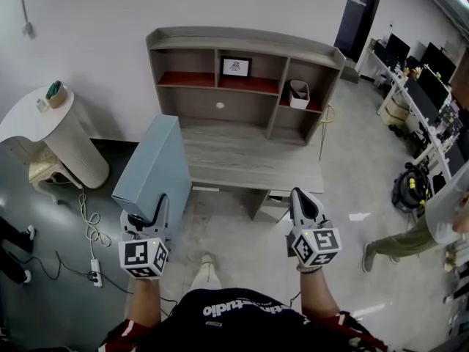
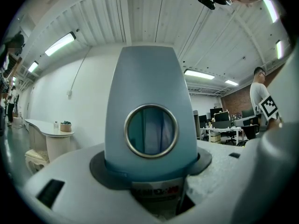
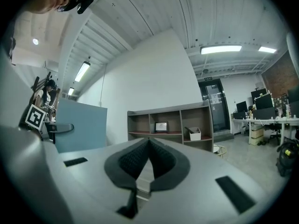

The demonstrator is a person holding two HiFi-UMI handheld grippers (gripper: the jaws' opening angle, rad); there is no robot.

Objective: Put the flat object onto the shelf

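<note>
The flat object [image 1: 155, 166] is a pale blue panel standing on edge just left of the shelf unit [image 1: 242, 42], a grey wooden rack over a desk top. My left gripper [image 1: 152, 217] is shut on the panel's lower near edge. In the left gripper view the blue panel [image 2: 148, 78] with its metal ring fills the space between the jaws of my left gripper [image 2: 152, 143]. My right gripper [image 1: 302, 202] points level at the desk front, shut and empty. In the right gripper view its pads [image 3: 161, 160] meet, with the panel [image 3: 77, 125] at left and the shelf unit [image 3: 170, 122] ahead.
A framed picture [image 1: 236, 67] and a white bin [image 1: 298, 94] sit in the shelf compartments. A round white table [image 1: 45, 119] stands at left, with cables and a power strip [image 1: 95, 271] on the floor. A person [image 1: 418, 233] and office desks [image 1: 421, 79] are at right.
</note>
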